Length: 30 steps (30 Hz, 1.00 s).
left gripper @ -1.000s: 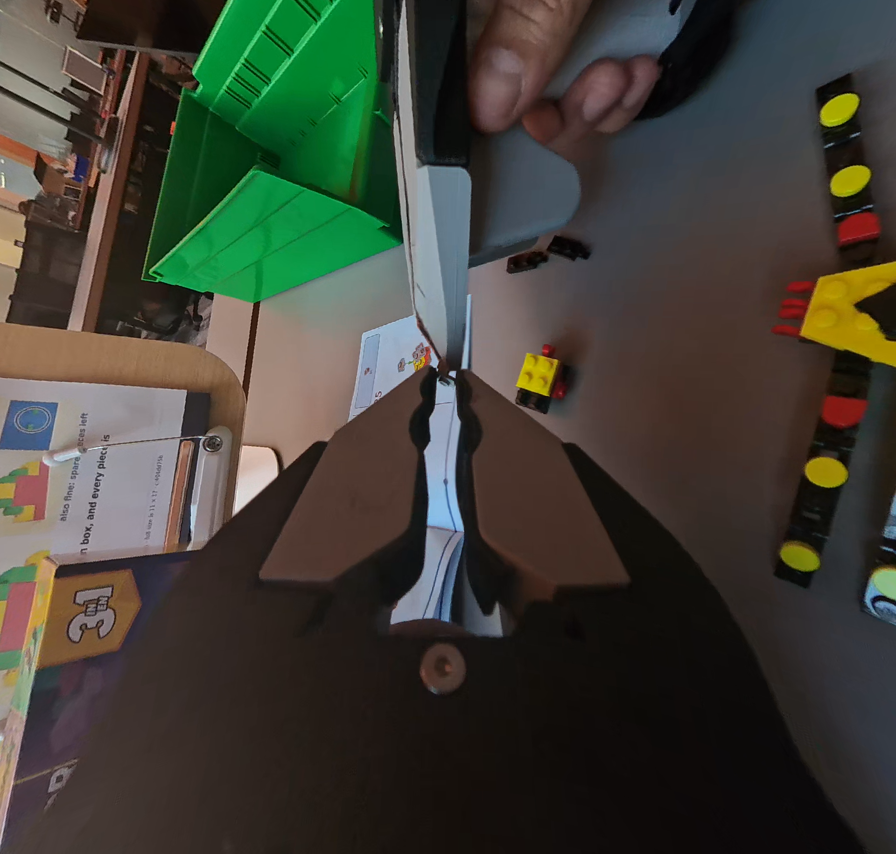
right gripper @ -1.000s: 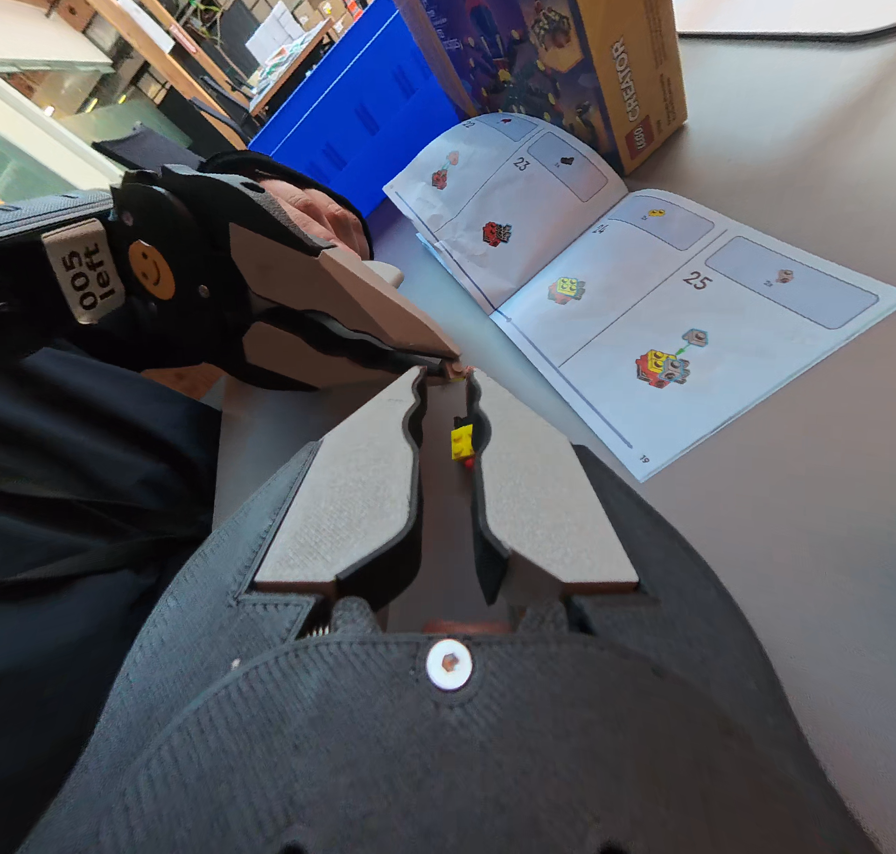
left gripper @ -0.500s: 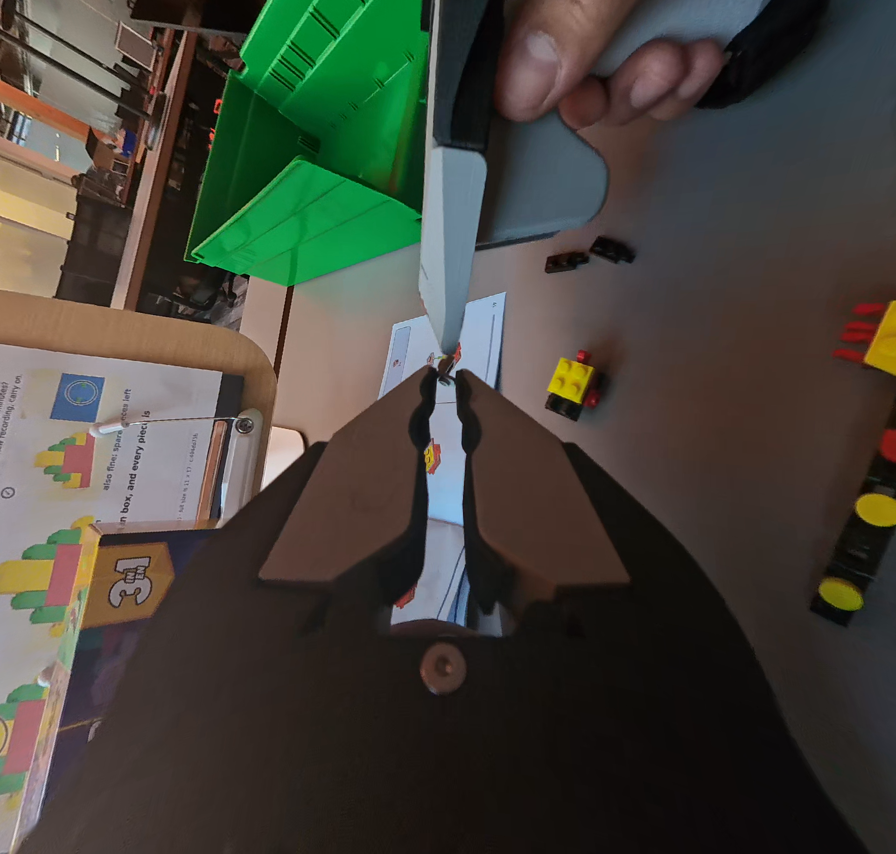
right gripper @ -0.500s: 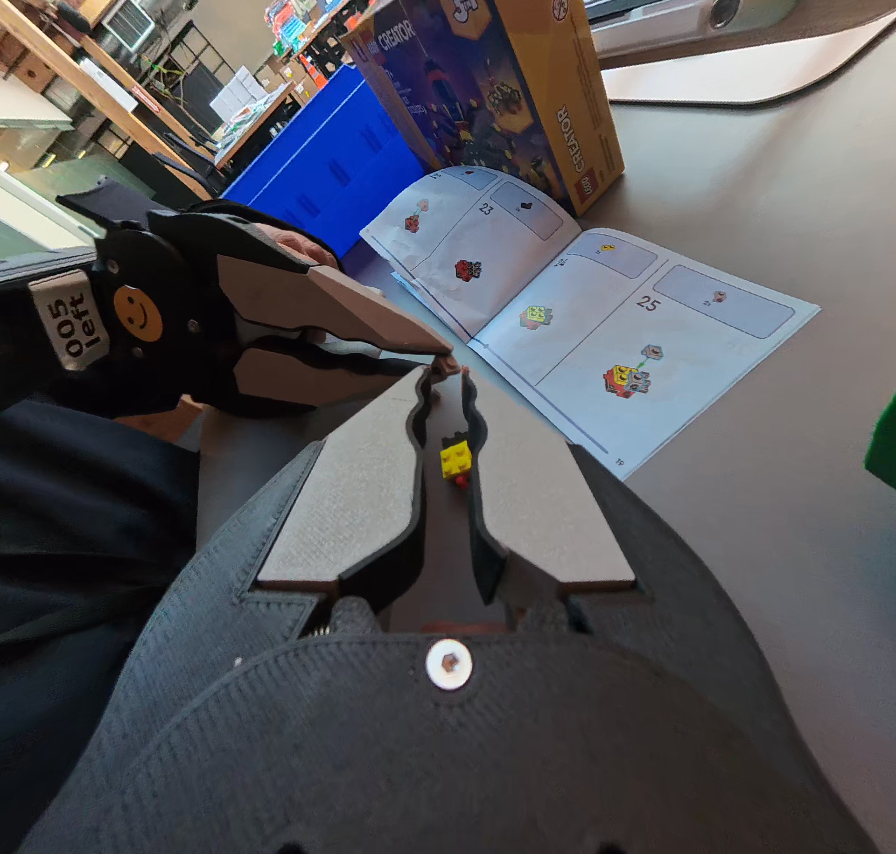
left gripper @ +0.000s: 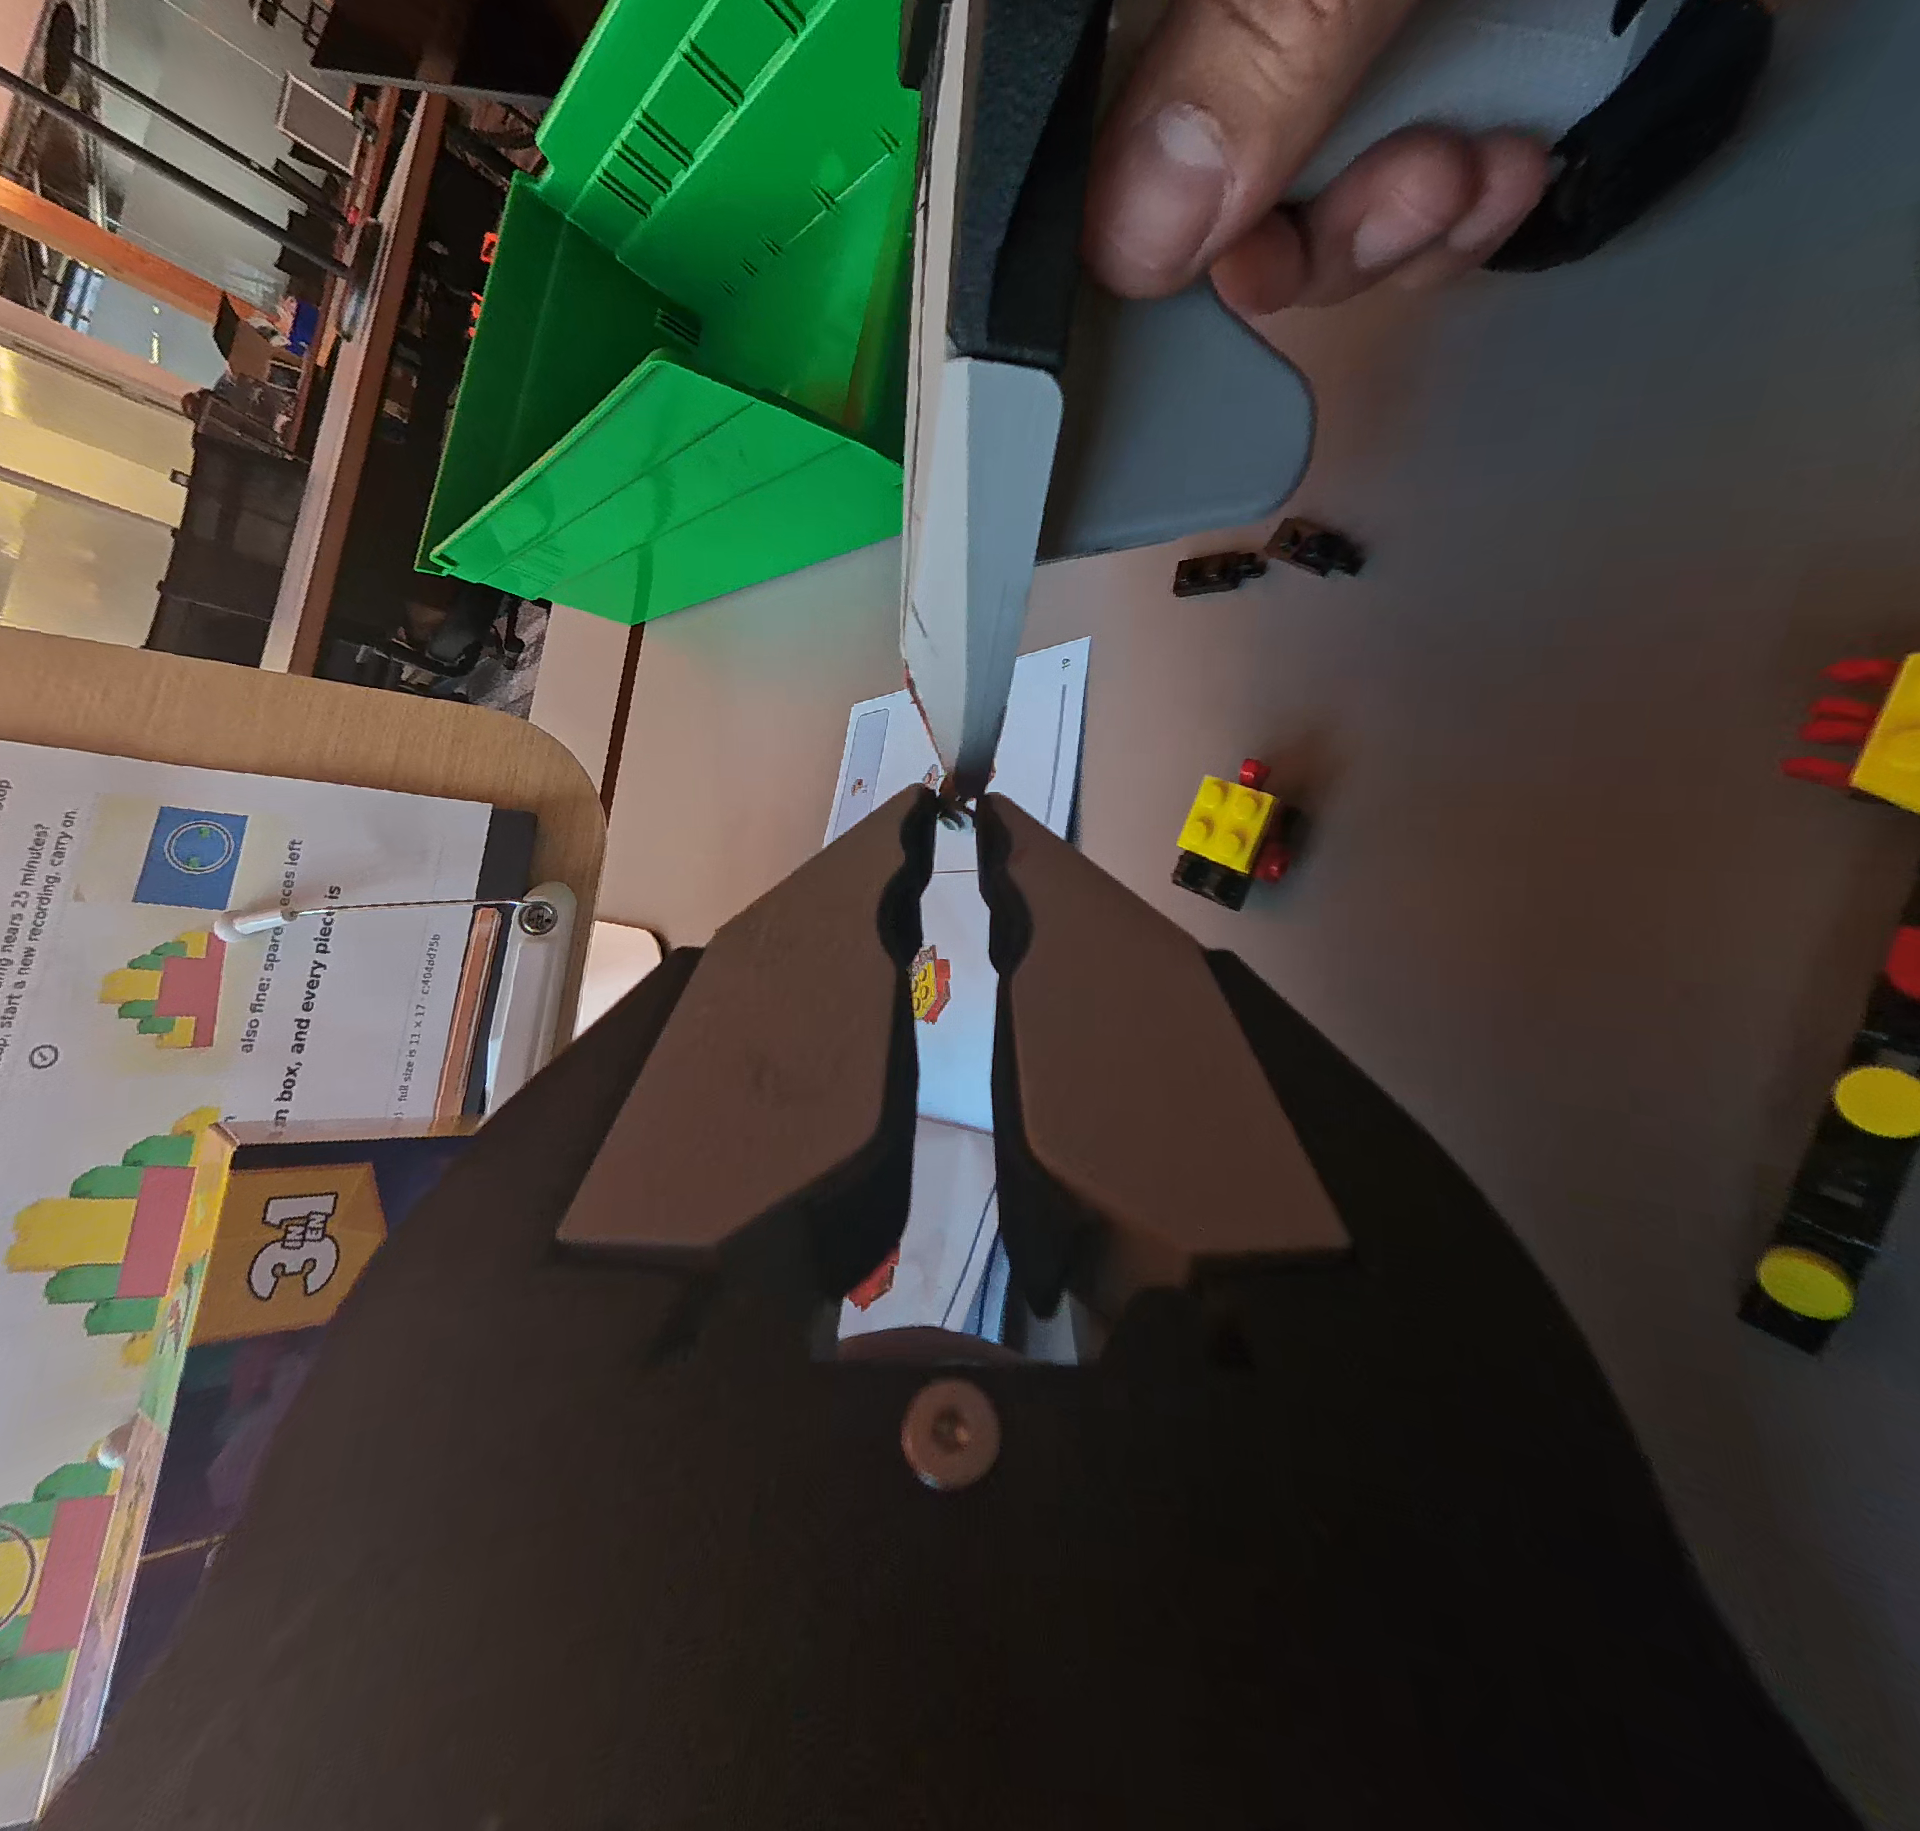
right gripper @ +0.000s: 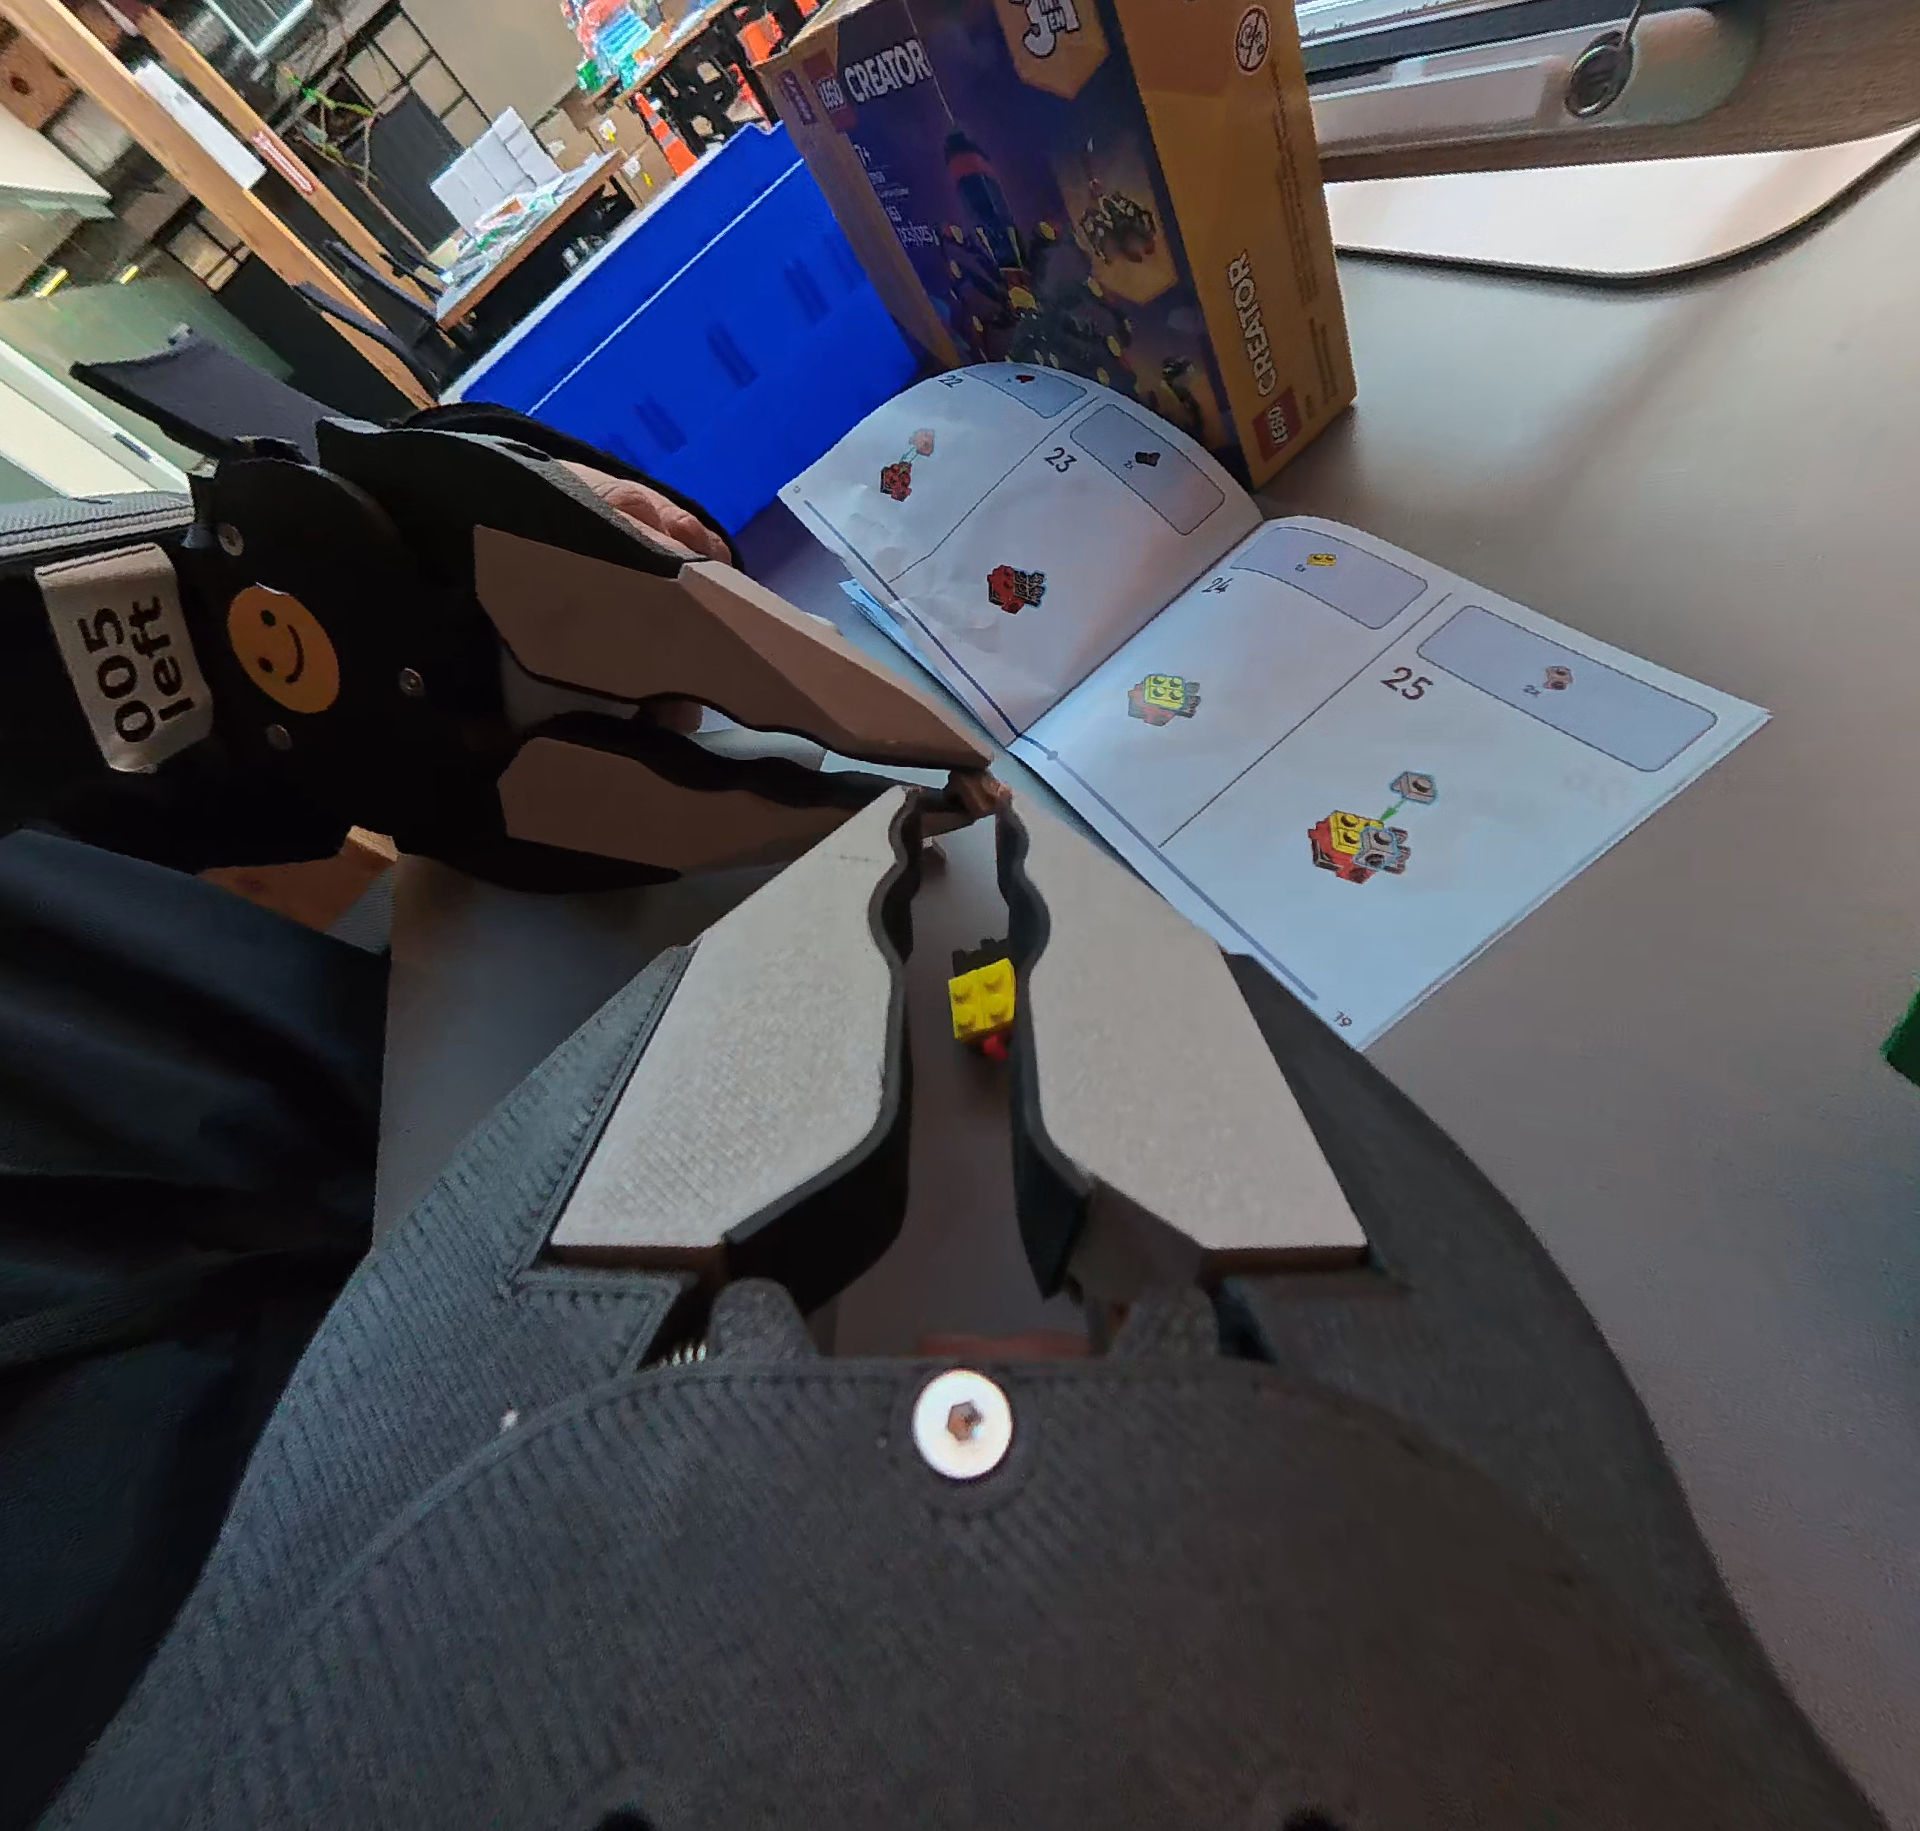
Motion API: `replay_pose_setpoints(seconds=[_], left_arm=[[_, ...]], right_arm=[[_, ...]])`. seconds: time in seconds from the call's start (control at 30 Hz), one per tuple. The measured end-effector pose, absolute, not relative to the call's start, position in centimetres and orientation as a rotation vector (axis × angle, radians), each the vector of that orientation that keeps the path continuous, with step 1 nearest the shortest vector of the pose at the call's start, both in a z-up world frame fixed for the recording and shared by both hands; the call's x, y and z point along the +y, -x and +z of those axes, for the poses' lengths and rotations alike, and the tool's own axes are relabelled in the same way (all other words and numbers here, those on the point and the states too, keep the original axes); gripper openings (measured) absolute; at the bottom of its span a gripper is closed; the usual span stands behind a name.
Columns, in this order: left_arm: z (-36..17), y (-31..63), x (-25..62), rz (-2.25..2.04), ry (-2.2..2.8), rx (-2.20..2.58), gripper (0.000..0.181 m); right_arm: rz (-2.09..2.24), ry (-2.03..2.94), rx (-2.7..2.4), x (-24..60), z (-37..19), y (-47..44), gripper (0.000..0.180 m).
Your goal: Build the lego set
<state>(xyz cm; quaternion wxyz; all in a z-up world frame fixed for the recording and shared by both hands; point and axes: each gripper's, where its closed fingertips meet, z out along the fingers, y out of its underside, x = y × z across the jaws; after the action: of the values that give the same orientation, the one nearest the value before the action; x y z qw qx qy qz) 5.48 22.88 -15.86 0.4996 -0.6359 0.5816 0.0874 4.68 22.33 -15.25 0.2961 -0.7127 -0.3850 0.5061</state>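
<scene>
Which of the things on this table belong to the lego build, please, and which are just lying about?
Build: small piece at both grippers' tips; yellow block assembly; open instruction booklet; black strip with yellow discs; two loose black pieces.

Lying about: lego box; green bin; blue bin.

Both grippers lifting and drawing back together, tips staying met over table (right gripper: 1558,1262). Yellow brick assembly (left gripper: 1231,841) sliding right and down in left wrist view. Instruction booklet (right gripper: 1299,721) and set box (right gripper: 1091,192) showing more fully, receding in right wrist view.
</scene>
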Motion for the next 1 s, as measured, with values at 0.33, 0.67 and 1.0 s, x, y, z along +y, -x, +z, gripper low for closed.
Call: replay_pose_setpoints(seconds=[0.33,0.67,1.0], left_arm=[[-15.7,-5.9,22.6,0.182,1.526,1.402,0.003],[-15.8,-5.4,23.1,0.184,1.560,1.385,0.003],[-15.8,-5.5,23.3,0.262,1.524,1.394,0.003]], right_arm=[[1.364,1.903,-1.014,22.4,-15.4,-4.6,0.008],[1.364,1.917,-0.984,22.8,-15.3,-4.8,0.019],[1.401,1.925,-0.909,23.4,-15.0,-5.2,0.019]])
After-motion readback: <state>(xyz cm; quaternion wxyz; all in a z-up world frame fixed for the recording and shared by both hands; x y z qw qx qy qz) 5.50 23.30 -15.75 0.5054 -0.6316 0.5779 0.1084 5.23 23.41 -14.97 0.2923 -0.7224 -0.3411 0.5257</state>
